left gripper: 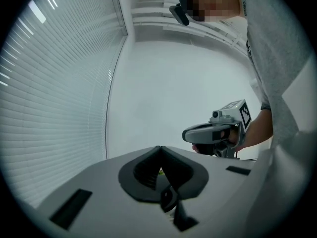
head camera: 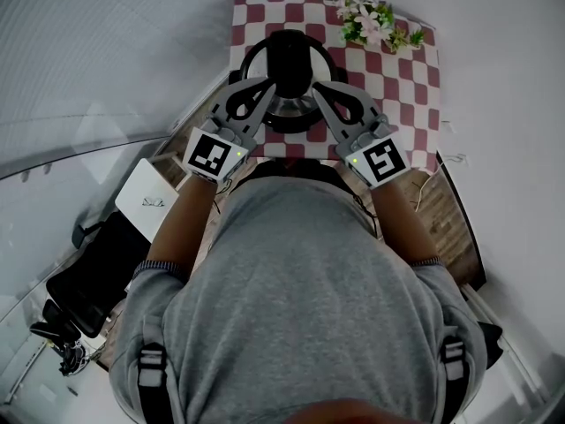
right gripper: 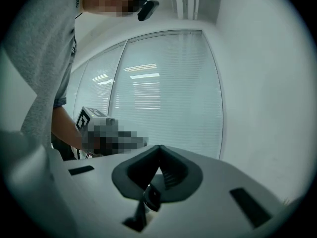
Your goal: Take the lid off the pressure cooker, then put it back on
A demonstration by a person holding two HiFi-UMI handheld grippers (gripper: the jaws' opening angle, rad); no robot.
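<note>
Nearest us, our left grey tongs [head camera: 270, 84] and right grey tongs [head camera: 316, 88] are both clamped tight on nothing. Their tips sit just at the near side of the round steel pressure cooker [head camera: 300, 117]; we cannot tell if they touch it. The cooker stands toward the left edge of the red-and-white checked desk [head camera: 415, 87]. Its black handled lid [head camera: 290, 56] is seated on top and hides any contents. We judge this fits either a lid yet to be lifted or one already replaced. Pink-and-white flowers [head camera: 375, 20] lie at the far right corner.
</note>
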